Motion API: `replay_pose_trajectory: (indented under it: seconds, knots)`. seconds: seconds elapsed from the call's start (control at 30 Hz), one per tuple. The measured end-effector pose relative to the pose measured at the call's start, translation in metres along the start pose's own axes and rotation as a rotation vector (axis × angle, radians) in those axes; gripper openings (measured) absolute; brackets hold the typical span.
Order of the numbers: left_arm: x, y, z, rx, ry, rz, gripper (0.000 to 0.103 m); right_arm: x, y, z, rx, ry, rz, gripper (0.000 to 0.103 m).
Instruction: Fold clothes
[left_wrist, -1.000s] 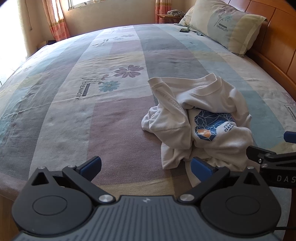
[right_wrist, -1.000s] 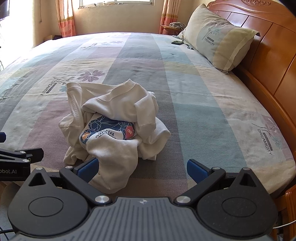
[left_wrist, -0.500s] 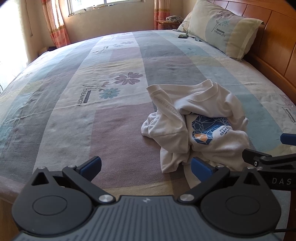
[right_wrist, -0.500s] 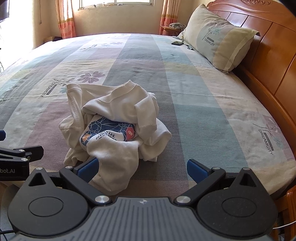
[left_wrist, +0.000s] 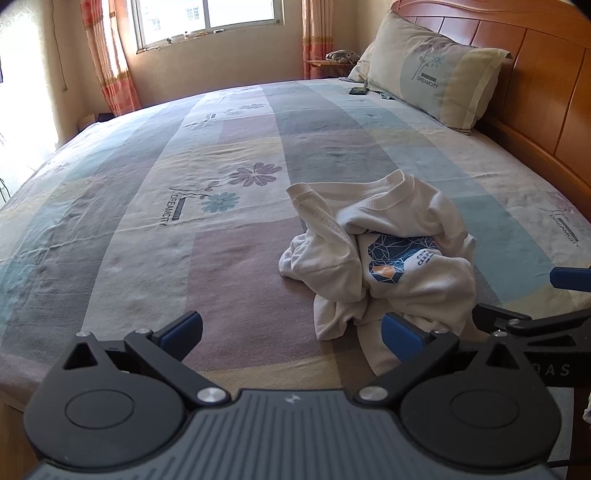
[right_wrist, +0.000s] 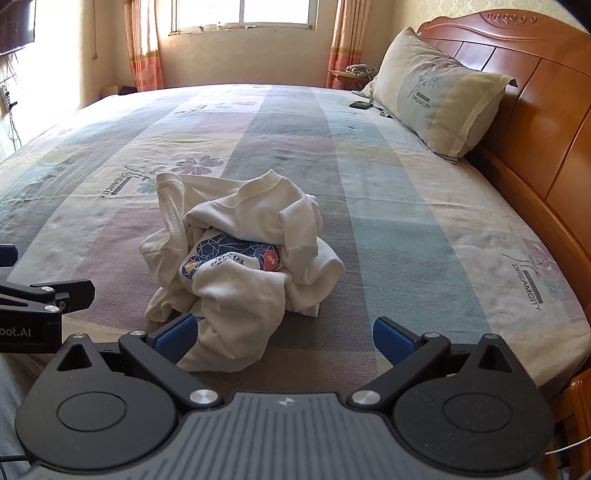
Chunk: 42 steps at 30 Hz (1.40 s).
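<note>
The left gripper (left_wrist: 291, 330) stands wide apart at the near edge of the bed (left_wrist: 229, 258), its blue-padded fingers (left_wrist: 183, 326) spread with nothing between them but the mauve patch of bedsheet. Its left finger is over bare sheet; its right finger sits just in front of the lower hem of the white sweatshirt (left_wrist: 384, 254), and whether it touches the cloth cannot be told.

The sweatshirt lies in a crumpled heap near the front edge of the bed, to the right of the left gripper's centre line. It is bunched into a mound: the ribbed collar arches over the top, a sleeve or hem band stands up on the left side, and a blue geometric print with an orange patch and some lettering shows in a hollow in the middle. A loose fold trails toward the cameras.

In the right wrist view the right gripper (right_wrist: 282, 334) is equally wide, holding nothing. Its left finger (right_wrist: 175, 332) overlaps the trailing fold of the sweatshirt (right_wrist: 243, 254), seemingly at or against it; its right finger is over bare sheet.

Further right, a pillow (right_wrist: 436, 96) leans against the wooden headboard (right_wrist: 535, 85).
</note>
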<state>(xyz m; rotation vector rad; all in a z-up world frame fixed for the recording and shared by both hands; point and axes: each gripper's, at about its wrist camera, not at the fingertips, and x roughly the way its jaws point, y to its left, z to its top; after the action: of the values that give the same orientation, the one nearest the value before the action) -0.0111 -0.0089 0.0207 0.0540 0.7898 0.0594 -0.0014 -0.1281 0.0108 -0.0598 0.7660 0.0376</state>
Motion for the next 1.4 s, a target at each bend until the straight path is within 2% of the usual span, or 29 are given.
replay_pose_trajectory:
  seconds: [0.17, 0.37, 0.7, 0.83, 1.0, 1.1, 1.27, 1.4]
  knots:
    - [0.009, 0.01, 0.004, -0.019, 0.0, -0.017, 0.102, 0.0, 0.003, 0.001, 0.0, -0.001, 0.002, 0.103]
    - [0.037, 0.012, 0.021, -0.019, 0.006, -0.049, 0.102, 0.013, 0.0, 0.011, -0.005, 0.002, -0.029, 0.103]
    - [0.111, -0.005, 0.052, 0.012, 0.072, -0.071, 0.102, 0.069, -0.011, 0.045, -0.028, 0.026, -0.041, 0.103]
    - [0.141, -0.012, 0.052, 0.035, 0.124, -0.054, 0.102, 0.1, -0.012, 0.051, -0.04, 0.055, -0.032, 0.103]
    - [0.163, -0.016, 0.038, 0.057, 0.167, -0.051, 0.102, 0.131, -0.014, 0.044, -0.038, 0.099, 0.01, 0.103]
    - [0.167, -0.016, 0.03, 0.045, 0.154, -0.062, 0.103, 0.136, -0.019, 0.036, -0.013, 0.094, 0.029, 0.103]
    - [0.17, -0.011, 0.015, 0.03, 0.082, -0.138, 0.103, 0.141, -0.029, 0.022, 0.03, 0.081, 0.044, 0.103]
    - [0.18, -0.002, 0.012, -0.03, 0.098, -0.195, 0.103, 0.141, -0.029, 0.016, 0.014, 0.06, 0.031, 0.103]
